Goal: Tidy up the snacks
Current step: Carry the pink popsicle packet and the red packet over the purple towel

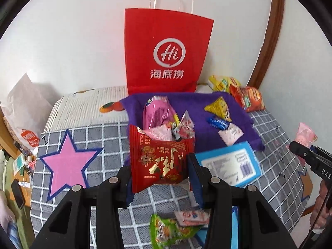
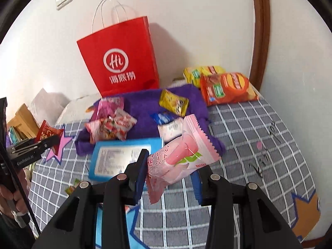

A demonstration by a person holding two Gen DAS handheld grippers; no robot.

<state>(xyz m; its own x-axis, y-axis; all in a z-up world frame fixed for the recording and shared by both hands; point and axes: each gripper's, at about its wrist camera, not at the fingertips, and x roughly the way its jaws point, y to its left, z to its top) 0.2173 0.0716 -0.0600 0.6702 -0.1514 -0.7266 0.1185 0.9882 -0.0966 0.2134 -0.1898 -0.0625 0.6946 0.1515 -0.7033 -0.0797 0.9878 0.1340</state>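
Nearest the left wrist lens: left claw (image 1: pixel 160 183) clamped on a red snack packet (image 1: pixel 159 161), lifted clear of the bed (image 1: pixel 99 132). Gold characters on it read upside down; small Latin print looks like "QIANXIYUAN", not certain.

Nearest the right wrist lens: right claw (image 2: pixel 169 178) clamped on a pink wrapper (image 2: pixel 180 155) with Japanese katakana and a green mark; the wording is too warped to read fully. It hangs above the grid-pattern bedcover.

Progress (judgement): early to middle. Both claws carry one item each, neither yet placed. Destination unclear; the purple cloth (image 1: pixel 238 112), mid-bed, already bears a cluster of packets, so that is probably the collecting spot, or else the bag behind it.

Left to do:
- green packet (image 1: pixel 168 228) and a small pink one just beside it, near edge of bed, off the cloth
- blue box (image 1: pixel 228 164), white label up, print illegible, overlapping the cloth's near edge
- orange bag (image 2: pixel 226 89) and yellow bag (image 2: pixel 202 71), far right by the wall, off the cloth

Writing legible:
- red paper bag (image 1: pixel 166 49), upright against the far wall: "Hi" in a ring, Chinese "海底捞" below
- right claw body, seen from the left camera: "DAS"
- left claw body, from the right camera: "GenRobot.AI"
- white bag (image 1: pixel 29 112), far left: "MINI SO", partly seen
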